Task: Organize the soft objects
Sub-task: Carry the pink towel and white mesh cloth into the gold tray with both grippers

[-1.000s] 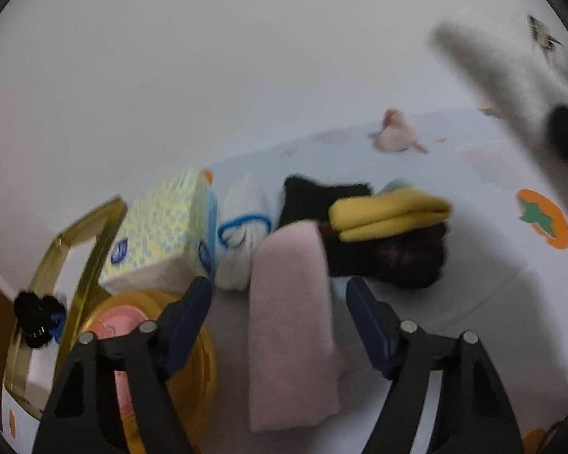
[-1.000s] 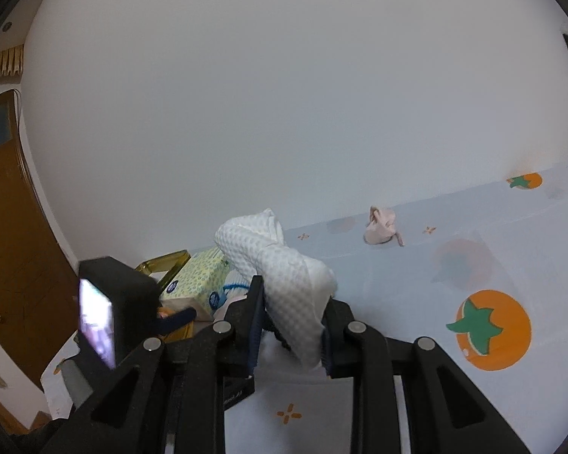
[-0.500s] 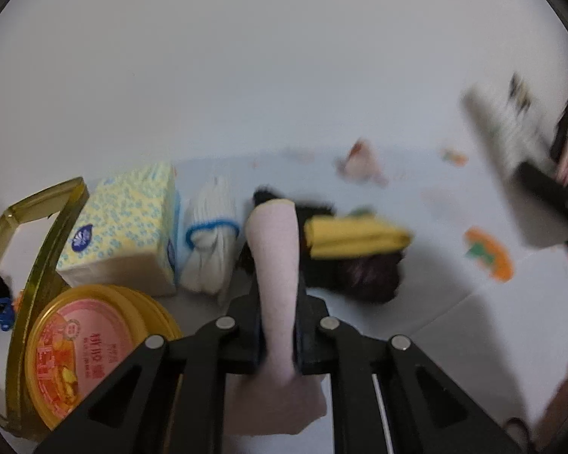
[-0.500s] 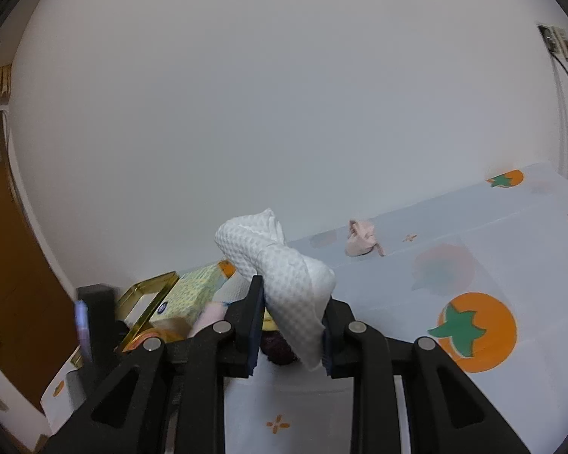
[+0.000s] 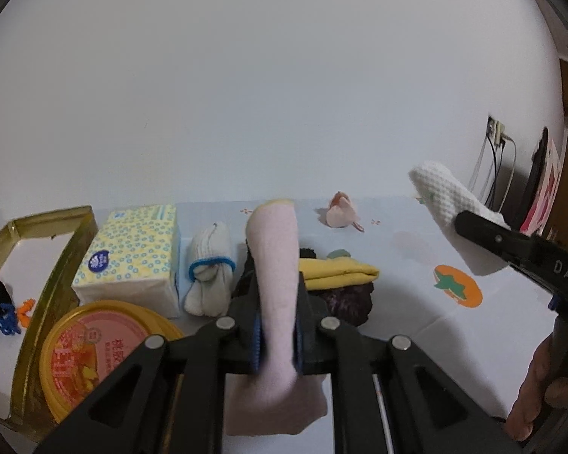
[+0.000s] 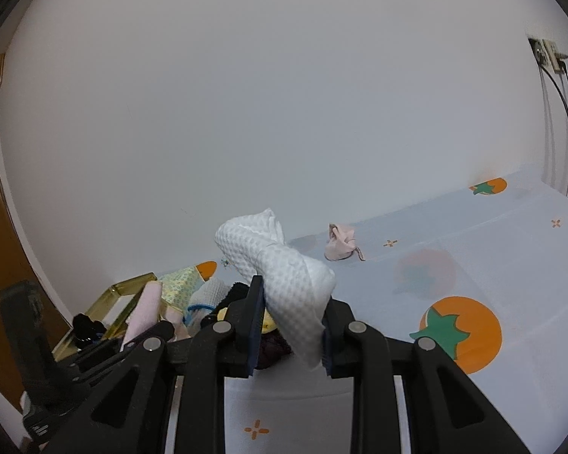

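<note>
The left hand-held gripper pinches the pink cloth mid-length, just right of the tissue pack; its ends droop. The right hand-held gripper clamps the white cloth. Both look light and floppy, best gripped across folds.

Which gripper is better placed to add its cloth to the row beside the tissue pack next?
Probably left. The left gripper, shut on the pink cloth, sits right over the row. The right gripper holds its white cloth off to the side.

tissue pack left of rolled socks | folded cloth right, apparently on pile
</note>
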The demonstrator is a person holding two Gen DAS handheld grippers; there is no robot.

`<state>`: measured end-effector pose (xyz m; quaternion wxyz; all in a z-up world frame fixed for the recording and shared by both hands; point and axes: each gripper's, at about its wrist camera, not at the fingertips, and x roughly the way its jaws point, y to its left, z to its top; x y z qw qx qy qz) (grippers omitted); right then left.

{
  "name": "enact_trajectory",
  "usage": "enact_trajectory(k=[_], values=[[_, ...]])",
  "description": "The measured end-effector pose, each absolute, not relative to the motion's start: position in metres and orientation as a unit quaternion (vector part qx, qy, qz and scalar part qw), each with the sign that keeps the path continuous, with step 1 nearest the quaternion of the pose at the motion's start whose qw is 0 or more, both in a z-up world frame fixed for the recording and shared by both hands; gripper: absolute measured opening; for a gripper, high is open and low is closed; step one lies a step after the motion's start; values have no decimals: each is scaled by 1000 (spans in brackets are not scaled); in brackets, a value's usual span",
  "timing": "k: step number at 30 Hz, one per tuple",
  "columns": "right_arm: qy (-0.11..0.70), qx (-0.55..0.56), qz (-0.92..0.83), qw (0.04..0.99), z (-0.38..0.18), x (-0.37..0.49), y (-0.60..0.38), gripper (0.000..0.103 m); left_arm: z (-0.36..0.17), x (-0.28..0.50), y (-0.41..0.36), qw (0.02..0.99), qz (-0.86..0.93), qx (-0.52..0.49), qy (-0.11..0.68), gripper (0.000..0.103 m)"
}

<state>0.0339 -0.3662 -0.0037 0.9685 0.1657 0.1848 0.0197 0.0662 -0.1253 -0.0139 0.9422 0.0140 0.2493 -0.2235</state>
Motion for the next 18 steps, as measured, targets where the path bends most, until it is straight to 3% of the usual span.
enact_trajectory(k=[18], values=[[171,139,-50,974,-5,28,-347,27,-10,54,-119,950,-217,34,223,11]])
